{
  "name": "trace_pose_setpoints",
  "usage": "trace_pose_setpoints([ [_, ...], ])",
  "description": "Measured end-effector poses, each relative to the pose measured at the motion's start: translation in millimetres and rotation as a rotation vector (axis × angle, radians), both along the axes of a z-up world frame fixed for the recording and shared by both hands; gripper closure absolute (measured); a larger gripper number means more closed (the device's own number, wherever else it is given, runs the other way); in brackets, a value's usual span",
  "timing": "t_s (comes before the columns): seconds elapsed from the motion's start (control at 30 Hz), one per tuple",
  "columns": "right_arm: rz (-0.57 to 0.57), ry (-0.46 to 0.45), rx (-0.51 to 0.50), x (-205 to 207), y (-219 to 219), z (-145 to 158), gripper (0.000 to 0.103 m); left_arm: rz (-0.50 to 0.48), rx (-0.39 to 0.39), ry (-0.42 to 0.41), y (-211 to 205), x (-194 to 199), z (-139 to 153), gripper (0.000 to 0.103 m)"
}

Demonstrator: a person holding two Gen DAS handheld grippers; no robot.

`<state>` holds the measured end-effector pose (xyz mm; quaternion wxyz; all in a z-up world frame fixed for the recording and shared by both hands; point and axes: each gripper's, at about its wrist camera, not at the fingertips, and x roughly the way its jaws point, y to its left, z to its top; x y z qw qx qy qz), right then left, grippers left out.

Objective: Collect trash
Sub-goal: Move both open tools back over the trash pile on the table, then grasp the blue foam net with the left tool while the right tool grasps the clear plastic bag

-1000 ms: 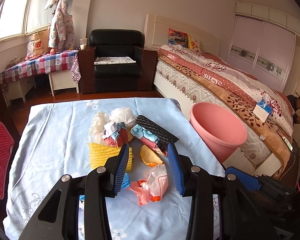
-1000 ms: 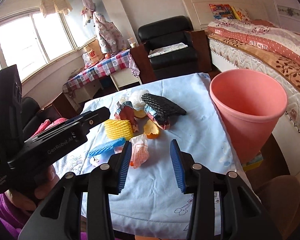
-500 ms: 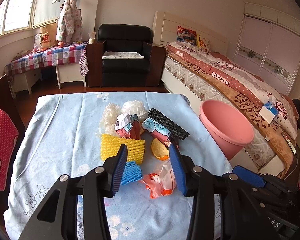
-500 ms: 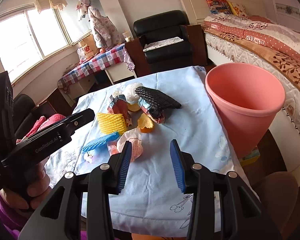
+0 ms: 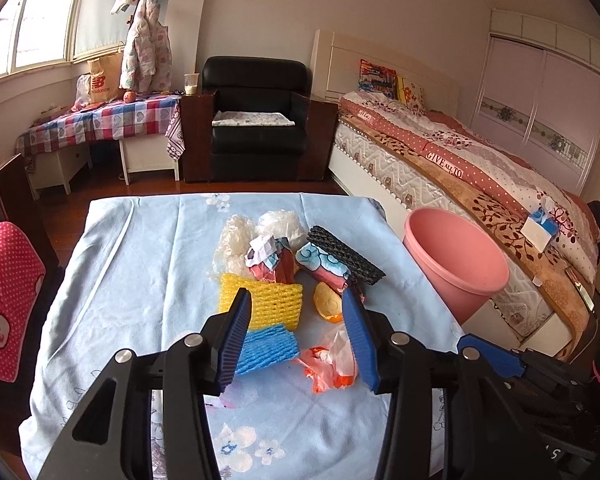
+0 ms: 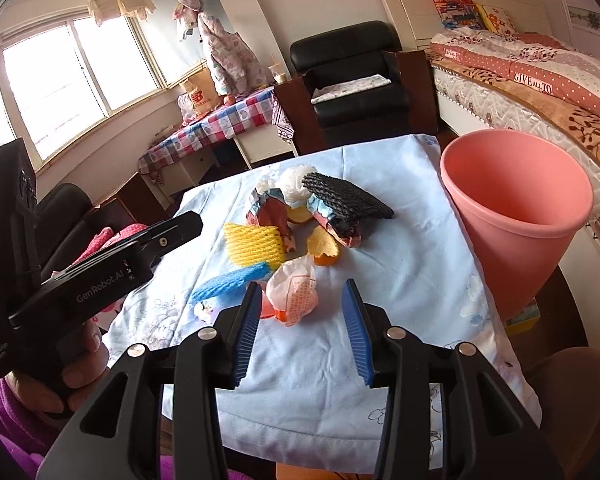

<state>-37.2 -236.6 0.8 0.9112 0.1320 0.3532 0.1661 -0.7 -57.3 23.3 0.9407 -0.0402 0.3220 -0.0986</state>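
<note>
The left tool (image 5: 296, 336) is hovering over the blue-clothed worktop (image 5: 148, 264), its jaws having just been opening, nothing gripped between them. The right tool (image 6: 300, 332) is hanging with jaws apart, empty. Crumpled trash is lying mid-worktop: yellow foam netting (image 5: 272, 304), blue foam netting (image 5: 266, 350), a white-and-orange plastic bag (image 6: 296, 296), black mesh (image 6: 346, 198). A pink plastic bucket (image 6: 516, 208) is standing beside the worktop.
</note>
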Motion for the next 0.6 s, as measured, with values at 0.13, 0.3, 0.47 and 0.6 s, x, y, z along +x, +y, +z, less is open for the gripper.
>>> trace_pose_setpoints([
  [0.13, 0.007, 0.003, -0.01, 3.0, 5.2, 0.1, 0.061, 0.003, -0.002, -0.006, 8.6, 0.9, 1.6, 0.056],
  [0.3, 0.012, 0.027, -0.025, 9.7, 10.5, -3.6, 0.061, 0.018, -0.013, 0.012, 23.8, 6.5, -2.9, 0.056],
  [0.47, -0.001, 0.045, -0.028, 21.6, 7.6, -7.9, 0.061, 0.032, -0.012, 0.032, 34.3, 13.4, -9.4, 0.056],
  [0.6, -0.033, 0.018, -0.053, 32.5, 1.0, -6.4, 0.061, 0.042, -0.007, 0.047, 43.0, 20.3, -13.3, 0.055],
])
